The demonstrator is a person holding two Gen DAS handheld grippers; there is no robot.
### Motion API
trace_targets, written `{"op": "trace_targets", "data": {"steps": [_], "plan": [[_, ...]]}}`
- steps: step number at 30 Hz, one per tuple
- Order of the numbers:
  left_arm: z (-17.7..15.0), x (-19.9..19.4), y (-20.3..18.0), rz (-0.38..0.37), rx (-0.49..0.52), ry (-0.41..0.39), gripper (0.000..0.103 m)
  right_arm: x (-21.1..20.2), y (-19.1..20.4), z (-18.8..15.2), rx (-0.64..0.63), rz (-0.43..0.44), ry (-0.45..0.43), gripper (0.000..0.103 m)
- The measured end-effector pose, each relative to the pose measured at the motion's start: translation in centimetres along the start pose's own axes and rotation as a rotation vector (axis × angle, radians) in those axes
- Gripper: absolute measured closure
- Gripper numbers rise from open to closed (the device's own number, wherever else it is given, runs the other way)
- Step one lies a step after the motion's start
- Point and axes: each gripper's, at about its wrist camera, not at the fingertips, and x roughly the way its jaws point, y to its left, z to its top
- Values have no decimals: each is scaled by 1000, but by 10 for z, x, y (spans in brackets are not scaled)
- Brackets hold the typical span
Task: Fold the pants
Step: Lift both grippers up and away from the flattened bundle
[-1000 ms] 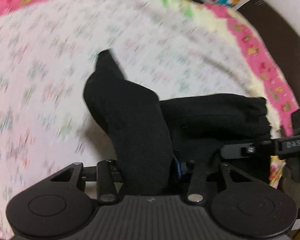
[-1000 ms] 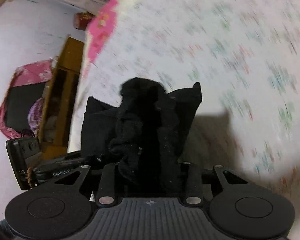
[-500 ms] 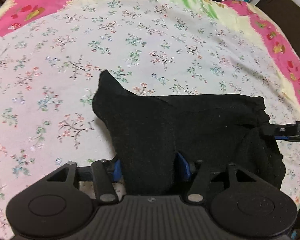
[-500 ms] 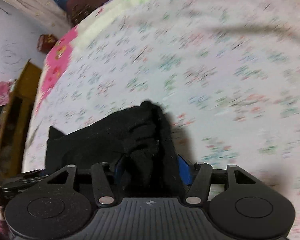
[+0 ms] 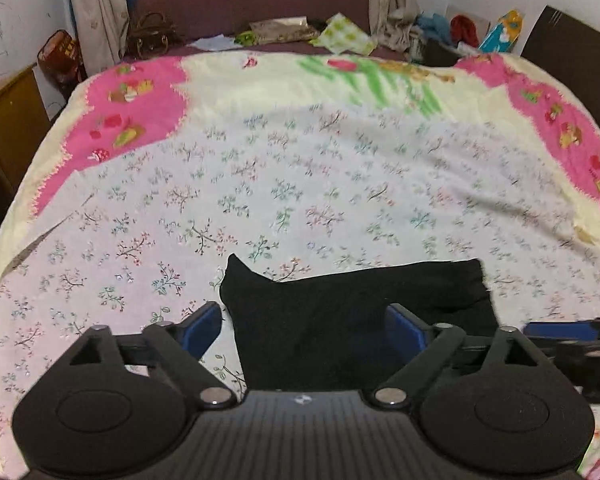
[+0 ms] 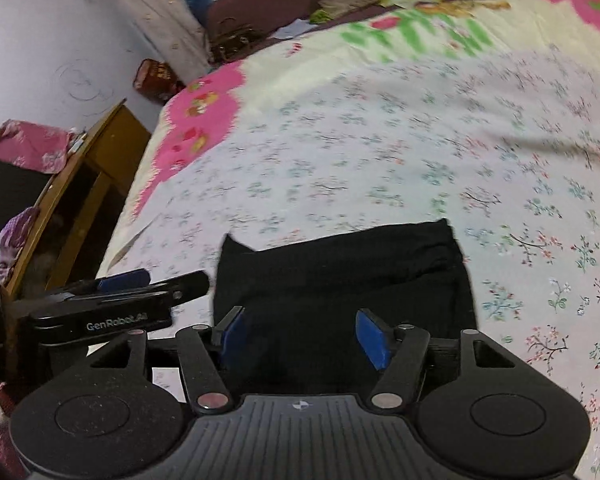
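The black pants (image 5: pixel 340 312) lie folded into a compact rectangle on the floral bed sheet (image 5: pixel 300 200), with one corner sticking up at the far left. They also show in the right wrist view (image 6: pixel 340 276). My left gripper (image 5: pixel 304 330) is open, its blue pads spread either side of the near edge of the pants. My right gripper (image 6: pixel 300 334) is open too, just above the near edge. The left gripper shows from the side in the right wrist view (image 6: pixel 112 300); the right one shows at the right edge of the left wrist view (image 5: pixel 572 336).
The bed has a pink and cream border (image 5: pixel 132 112). A wooden cabinet (image 6: pixel 80 184) stands along its left side. Bags and loose clothes (image 5: pixel 340 28) clutter the far end by the headboard. A dark panel (image 5: pixel 572 52) stands at the far right.
Both grippers have opened and let go of the pants, which now lie flat and folded on the sheet. Both have drawn back and tilted up, showing more of the room.
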Motion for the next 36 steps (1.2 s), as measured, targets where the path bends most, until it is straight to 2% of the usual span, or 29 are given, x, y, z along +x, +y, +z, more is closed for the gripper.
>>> {"op": "trace_targets", "data": {"steps": [7,15,36], "plan": [[-15,-41,2,44,10,-12,0,-22,31,-10,-31,-35,-39,48],[-30,-68,15,29,-28,-10,0,-34,54,-28,-44,-47,-37,46],[-51,-91,29,-10,-38,3,0,-48,84,-49,-57,-105,-32,46]]}}
